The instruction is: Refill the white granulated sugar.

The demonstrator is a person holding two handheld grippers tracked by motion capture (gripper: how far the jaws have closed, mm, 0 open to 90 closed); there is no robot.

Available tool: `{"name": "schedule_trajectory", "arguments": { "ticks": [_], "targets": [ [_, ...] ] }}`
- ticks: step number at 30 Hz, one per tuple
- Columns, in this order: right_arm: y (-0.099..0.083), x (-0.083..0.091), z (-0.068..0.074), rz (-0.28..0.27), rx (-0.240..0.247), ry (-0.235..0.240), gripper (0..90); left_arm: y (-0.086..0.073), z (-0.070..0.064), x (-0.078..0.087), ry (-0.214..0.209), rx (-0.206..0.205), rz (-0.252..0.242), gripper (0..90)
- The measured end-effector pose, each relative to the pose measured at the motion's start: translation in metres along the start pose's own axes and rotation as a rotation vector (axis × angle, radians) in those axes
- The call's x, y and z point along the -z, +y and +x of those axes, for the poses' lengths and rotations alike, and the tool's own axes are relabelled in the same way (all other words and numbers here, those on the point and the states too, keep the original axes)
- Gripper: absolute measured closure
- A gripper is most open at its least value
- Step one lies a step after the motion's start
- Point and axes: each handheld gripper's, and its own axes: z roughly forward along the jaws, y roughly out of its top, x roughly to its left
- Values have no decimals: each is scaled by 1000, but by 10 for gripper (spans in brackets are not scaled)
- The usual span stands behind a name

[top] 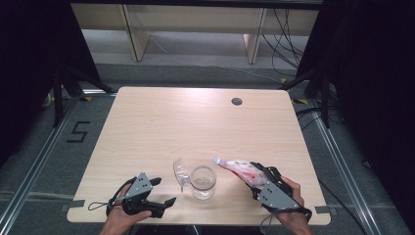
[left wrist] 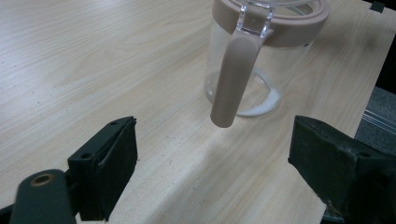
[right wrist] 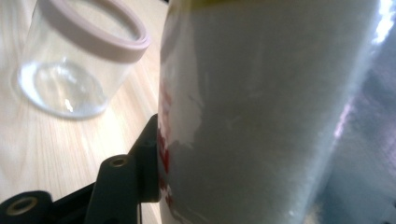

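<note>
At the table's near edge, we hold the left gripper low over the wood with its jaws spread wide and nothing between them. Across from it, the right gripper is clamped on a clear plastic bag marked with red print, tilted so its far end points toward the jar. In the right gripper view the bag's pale, whitish side presses against the one black jaw we can see. Between the two grippers stands a clear glass jar with a pinkish-beige rim, upright and open, its hinged lid swung out to its left; in the left gripper view a beige latch hangs down the jar's side. Farther off, the light wooden table shows a small round grommet near its far edge.
</note>
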Motion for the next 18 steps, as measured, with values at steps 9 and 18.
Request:
{"name": "schedule_trajectory", "arguments": {
  "ticks": [9,18],
  "targets": [
    [5,1,6,42,113,-23,465,0,0,-1,1,1,3,151],
    [8,-1,9,94,208,-48,466,0,0,0,2,0,2,151]
  ]
}}
